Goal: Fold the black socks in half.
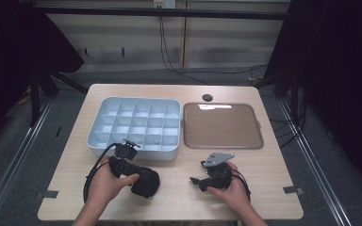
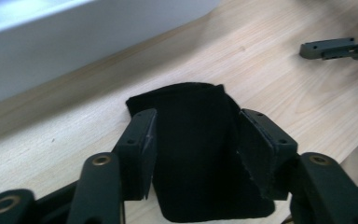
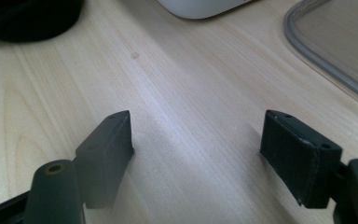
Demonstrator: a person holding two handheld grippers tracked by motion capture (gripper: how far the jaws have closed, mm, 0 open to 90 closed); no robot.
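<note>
Right now we have the black fabric piece (image 2: 200, 154) lying on the worktop (image 1: 264, 179) directly between the jaws of our left claw (image 2: 198, 140), close in front of the white compartment tray (image 1: 136, 123). In the left gripper view its long axis runs straight away from us along the line of the jaws, so the pads flank it on either side; the left pad sits against its edge, while the right pad looks only just beside it. We judge that claw released, with the cloth resting loose between the jaws rather than pinched. Our right claw (image 3: 196, 140) stands spread and empty over bare wood, well apart from the cloth, near the clear lid (image 1: 222, 125). So the left hand is plainly the nearer one, and any coming move on the cloth would fall to it.
</note>
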